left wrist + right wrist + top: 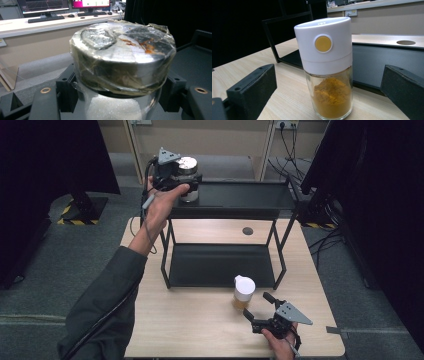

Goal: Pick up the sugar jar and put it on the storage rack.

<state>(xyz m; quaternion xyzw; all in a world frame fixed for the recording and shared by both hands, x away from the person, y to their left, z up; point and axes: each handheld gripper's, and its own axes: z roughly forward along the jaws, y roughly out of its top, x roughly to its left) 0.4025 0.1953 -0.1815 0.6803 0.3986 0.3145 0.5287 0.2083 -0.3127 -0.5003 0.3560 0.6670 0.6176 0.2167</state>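
Silver-lidded jar (188, 174) sits at the left end of the rack's top shelf (240, 197), and your left gripper (181, 182) has its jaws clamped on the clear body just under the metal lid. That grip makes sense: in the left gripper view the lid (122, 52) is wrapped in crinkled film and stands wider than the glass below it, so it overhangs the pads and would keep the jar from slipping down through them. Whether the base rests on the shelf or hangs just above it, you cannot tell from these pictures.

Your right gripper (260, 310) lies low over the wooden table (200, 320) near the front edge, jaws spread wide and gripping nothing. They point at the spice shaker (243, 291) (white cap, yellow powder in the glass), which stands upright on the table just in front of the rack's lower shelf (220, 265). In the right gripper view the shaker (327, 67) stands between the two black jaws but farther off, clear of both pads, so that hand looks lined up for a grasp and no more.

Judging by this, the jar is being placed on or lifted off the upper level while the shaker waits its turn. Keep the left hand level; a tilt could catch the jar on the shelf's raised rim.
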